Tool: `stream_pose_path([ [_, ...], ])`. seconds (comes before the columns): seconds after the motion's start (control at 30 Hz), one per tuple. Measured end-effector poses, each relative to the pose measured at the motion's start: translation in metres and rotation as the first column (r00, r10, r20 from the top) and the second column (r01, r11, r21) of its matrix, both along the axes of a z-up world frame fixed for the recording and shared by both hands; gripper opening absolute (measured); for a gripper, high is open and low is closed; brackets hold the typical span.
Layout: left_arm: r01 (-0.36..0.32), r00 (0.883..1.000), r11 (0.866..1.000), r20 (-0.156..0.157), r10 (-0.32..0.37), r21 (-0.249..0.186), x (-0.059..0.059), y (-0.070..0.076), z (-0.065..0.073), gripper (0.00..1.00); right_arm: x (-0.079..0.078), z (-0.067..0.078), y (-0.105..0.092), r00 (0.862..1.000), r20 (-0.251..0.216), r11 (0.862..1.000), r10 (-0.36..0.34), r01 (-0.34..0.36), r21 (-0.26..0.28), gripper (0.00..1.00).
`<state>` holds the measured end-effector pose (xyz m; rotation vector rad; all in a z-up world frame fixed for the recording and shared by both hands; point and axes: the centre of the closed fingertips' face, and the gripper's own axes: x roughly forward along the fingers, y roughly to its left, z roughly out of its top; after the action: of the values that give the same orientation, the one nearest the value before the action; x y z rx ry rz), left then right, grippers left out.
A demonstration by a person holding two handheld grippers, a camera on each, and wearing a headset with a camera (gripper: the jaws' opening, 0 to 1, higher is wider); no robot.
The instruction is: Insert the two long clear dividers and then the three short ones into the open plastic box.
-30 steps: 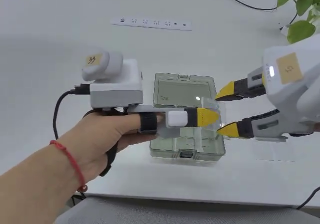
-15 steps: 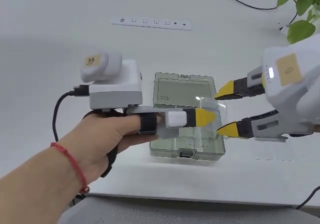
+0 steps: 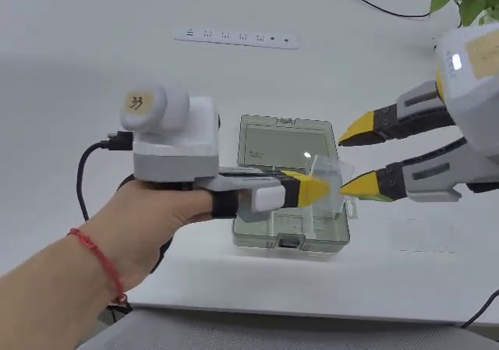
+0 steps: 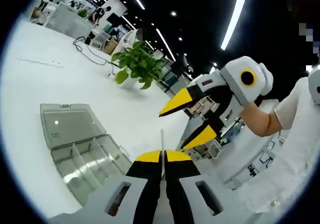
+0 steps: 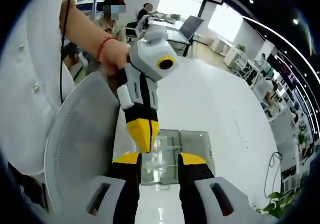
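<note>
The open clear plastic box (image 3: 269, 237) sits near the table's front edge, its lid (image 3: 287, 143) folded back flat. Dividers stand inside the box (image 4: 80, 159). My left gripper (image 3: 313, 188) hovers over the box, shut on a small clear divider (image 3: 334, 182), seen edge-on as a thin strip (image 4: 161, 141) between my left gripper (image 4: 162, 156) tips. My right gripper (image 3: 346, 163) faces it from the right, open, its lower tip close beside the divider. From my right gripper (image 5: 160, 159), the divider (image 5: 161, 145) hangs just ahead, between the jaws.
A white power strip (image 3: 236, 37) lies at the back of the table, with a black cable (image 3: 382, 3) and a green plant (image 3: 468, 3) at the back right. A grey mesh chair (image 5: 80, 149) stands by the table's front edge.
My right gripper has lifted and swung up to the right, its jaws still open. My left gripper has drawn back slightly to the left, still holding the divider.
</note>
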<state>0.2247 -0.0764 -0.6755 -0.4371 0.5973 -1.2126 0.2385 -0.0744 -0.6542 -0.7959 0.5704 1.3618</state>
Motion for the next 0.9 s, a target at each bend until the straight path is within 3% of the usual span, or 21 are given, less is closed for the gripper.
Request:
stream_pose_path([
  [0.1,0.042,0.997,0.999,0.062,-0.043,0.022,-0.006,-0.001,0.000,0.00,-0.004,0.003,0.000,0.996,-0.085,0.999,0.004,-0.001,0.038,0.25],
  [0.2,0.081,0.987,0.996,0.140,-0.085,0.029,-0.012,-0.002,0.004,0.00,-0.012,0.005,0.001,0.985,-0.170,0.998,0.024,-0.014,0.060,0.22],
  [0.23,0.093,0.984,0.995,0.151,-0.098,0.039,-0.014,-0.002,0.004,0.00,-0.013,0.005,0.000,0.983,-0.184,0.998,0.028,-0.017,0.060,0.21],
  [0.27,0.107,0.975,0.993,0.190,-0.115,0.052,-0.016,-0.002,0.005,0.00,-0.015,0.006,0.000,0.979,-0.200,0.998,0.033,-0.022,0.056,0.19],
  [0.33,0.132,0.964,0.989,0.225,-0.142,0.061,-0.020,-0.002,0.006,0.00,-0.022,0.007,0.001,0.970,-0.236,0.997,0.054,-0.041,0.059,0.18],
  [0.43,0.176,0.937,0.982,0.295,-0.188,0.066,-0.029,-0.004,0.012,0.00,-0.029,0.008,0.001,0.956,-0.282,0.996,0.080,-0.065,0.062,0.15],
  [0.67,0.200,0.917,0.979,0.342,-0.204,0.048,-0.032,-0.003,0.019,0.00,-0.045,0.008,0.002,0.929,-0.345,0.991,0.132,-0.120,0.054,0.09],
  [0.9,0.214,0.907,0.976,0.364,-0.211,0.033,-0.037,-0.005,0.023,0.00,-0.050,0.007,0.003,0.919,-0.367,0.989,0.148,-0.137,0.056,0.05],
])
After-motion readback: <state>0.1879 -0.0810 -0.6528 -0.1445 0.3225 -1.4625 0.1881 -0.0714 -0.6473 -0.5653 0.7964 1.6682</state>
